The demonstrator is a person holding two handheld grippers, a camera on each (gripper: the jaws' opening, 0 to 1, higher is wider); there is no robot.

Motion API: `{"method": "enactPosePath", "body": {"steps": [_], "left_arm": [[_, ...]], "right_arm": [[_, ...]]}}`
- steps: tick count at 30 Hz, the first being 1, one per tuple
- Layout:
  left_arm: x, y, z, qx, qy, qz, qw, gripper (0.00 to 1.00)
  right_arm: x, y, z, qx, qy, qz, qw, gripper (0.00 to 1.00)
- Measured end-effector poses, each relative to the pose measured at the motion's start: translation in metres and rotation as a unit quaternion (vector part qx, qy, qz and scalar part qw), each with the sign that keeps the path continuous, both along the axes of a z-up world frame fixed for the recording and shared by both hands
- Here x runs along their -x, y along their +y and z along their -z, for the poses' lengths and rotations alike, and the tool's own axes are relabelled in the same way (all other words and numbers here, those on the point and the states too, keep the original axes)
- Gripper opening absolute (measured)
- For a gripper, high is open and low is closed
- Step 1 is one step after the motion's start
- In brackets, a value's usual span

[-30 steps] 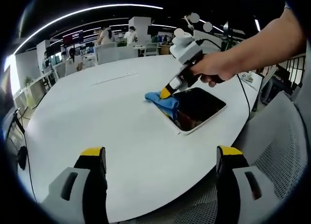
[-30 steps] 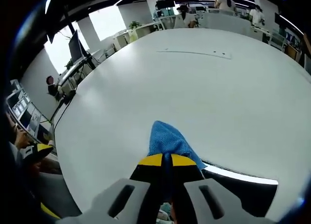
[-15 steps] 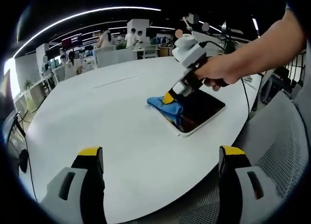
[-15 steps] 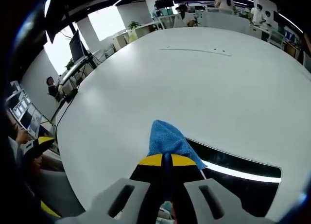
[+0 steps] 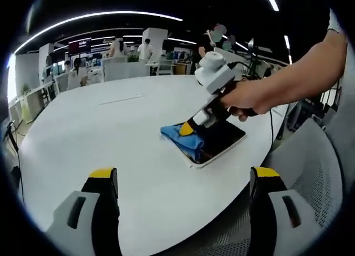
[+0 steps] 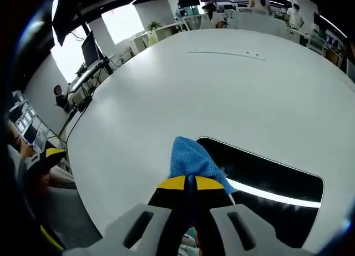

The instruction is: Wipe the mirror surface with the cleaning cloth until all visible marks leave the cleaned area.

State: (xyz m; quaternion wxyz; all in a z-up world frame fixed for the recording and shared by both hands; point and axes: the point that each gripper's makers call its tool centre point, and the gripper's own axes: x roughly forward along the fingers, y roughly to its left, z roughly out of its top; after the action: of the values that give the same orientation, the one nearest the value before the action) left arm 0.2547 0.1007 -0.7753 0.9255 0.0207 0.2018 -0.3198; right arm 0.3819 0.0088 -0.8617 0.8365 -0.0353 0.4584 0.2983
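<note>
A dark rectangular mirror (image 5: pixel 219 143) with a white rim lies flat on the white table (image 5: pixel 111 134). In the left gripper view a hand holds my right gripper (image 5: pixel 186 128), shut on a blue cleaning cloth (image 5: pixel 180 138) that rests on the mirror's left end. In the right gripper view the same cloth (image 6: pixel 190 160) sticks out past my shut right gripper (image 6: pixel 188 183) onto the mirror (image 6: pixel 266 175), which reflects a ceiling light. My left gripper (image 5: pixel 183 181) hovers open over the table's near edge, well short of the mirror.
A grey mesh chair (image 5: pixel 310 178) stands at the table's near right edge. A cable (image 5: pixel 273 136) runs past the mirror's right side. Desks, monitors and several people fill the office beyond the table (image 6: pixel 233 17).
My right gripper has dragged the cloth further onto the mirror, so more dark glass shows in the right gripper view. The left gripper view has shifted slightly; its jaws stay open.
</note>
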Motion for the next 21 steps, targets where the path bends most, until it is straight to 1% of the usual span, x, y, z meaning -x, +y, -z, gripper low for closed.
{"method": "enactPosePath", "body": {"steps": [3,9,15,18,21], "left_arm": [[0.001,0.000,0.003,0.002,0.016,-0.003,0.9999,0.99],[0.003,-0.004,0.001,0.011,0.019,0.004,0.9997,0.99],[0.006,-0.005,0.008,0.000,0.037,0.008,0.9993,0.99],[0.008,-0.005,0.012,-0.006,0.047,0.010,0.9988,0.99],[0.009,-0.005,0.013,-0.009,0.050,0.011,0.9986,0.99]], "right_arm": [[0.003,0.000,0.000,-0.002,0.010,0.004,0.9999,0.00],[0.007,0.000,-0.001,0.002,0.011,-0.001,0.9999,0.00],[0.009,0.001,-0.001,0.008,0.020,0.000,0.9998,0.00],[0.009,0.000,-0.002,0.008,0.030,0.006,0.9995,0.00],[0.010,0.000,-0.001,0.009,0.027,0.003,0.9996,0.00]]}}
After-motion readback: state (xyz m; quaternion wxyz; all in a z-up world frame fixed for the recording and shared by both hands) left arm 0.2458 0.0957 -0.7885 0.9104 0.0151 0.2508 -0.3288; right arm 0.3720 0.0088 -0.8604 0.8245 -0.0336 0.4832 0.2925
